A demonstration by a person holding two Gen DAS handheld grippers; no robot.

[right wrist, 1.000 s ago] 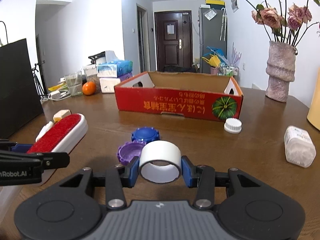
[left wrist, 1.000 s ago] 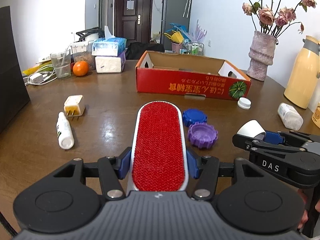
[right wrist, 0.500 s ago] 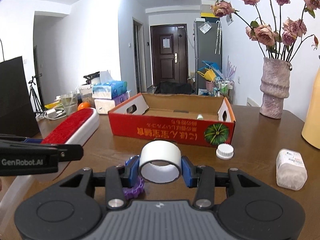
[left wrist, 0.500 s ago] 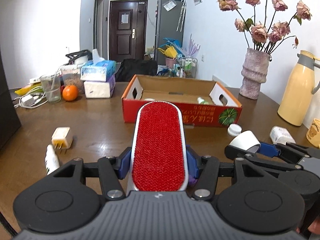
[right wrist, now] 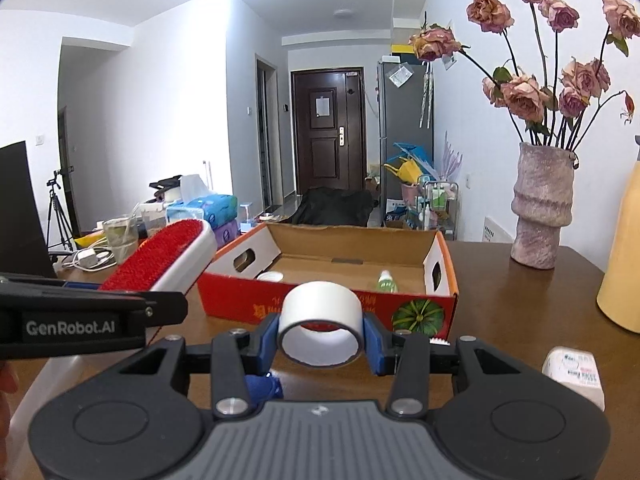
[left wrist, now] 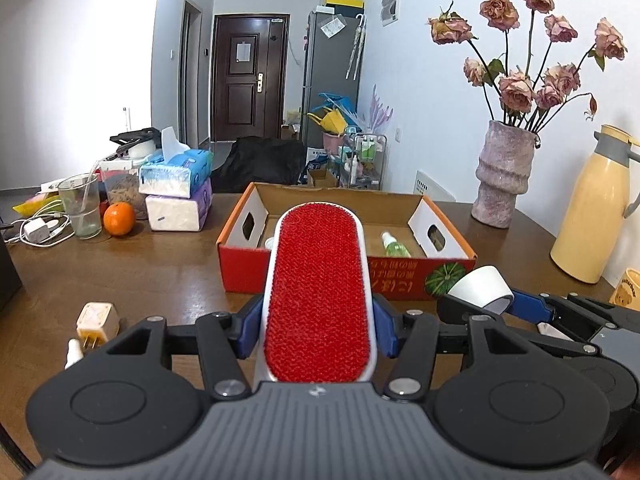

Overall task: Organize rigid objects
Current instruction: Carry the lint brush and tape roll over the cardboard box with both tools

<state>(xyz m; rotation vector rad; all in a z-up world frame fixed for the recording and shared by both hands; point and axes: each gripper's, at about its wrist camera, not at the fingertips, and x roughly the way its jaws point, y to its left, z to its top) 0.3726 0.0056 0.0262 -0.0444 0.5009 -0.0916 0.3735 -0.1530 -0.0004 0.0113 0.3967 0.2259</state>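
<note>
My left gripper [left wrist: 316,330] is shut on a white lint brush with a red pad [left wrist: 318,292], held above the table and pointing at the red cardboard box [left wrist: 240,268]. My right gripper [right wrist: 322,340] is shut on a white roll of tape [right wrist: 320,312], also lifted, just in front of the same box [right wrist: 448,276]. Inside the box lie a small green bottle [right wrist: 386,282] and a white lid [right wrist: 270,277]. In the right wrist view the brush [right wrist: 160,256] shows at the left; in the left wrist view the tape [left wrist: 482,288] shows at the right.
On the wooden table [left wrist: 120,272] lie a plug adapter [left wrist: 98,318], an orange [left wrist: 119,219], a glass [left wrist: 80,206], tissue packs [left wrist: 176,192], a white jar [right wrist: 574,372] and a blue cap [right wrist: 264,386]. A vase of flowers [left wrist: 504,176] and a yellow jug [left wrist: 592,216] stand at the right.
Both grippers have risen and moved toward the box with the brush and the tape. The box's inside has come into view, and the blue and purple caps have dropped below the grippers.
</note>
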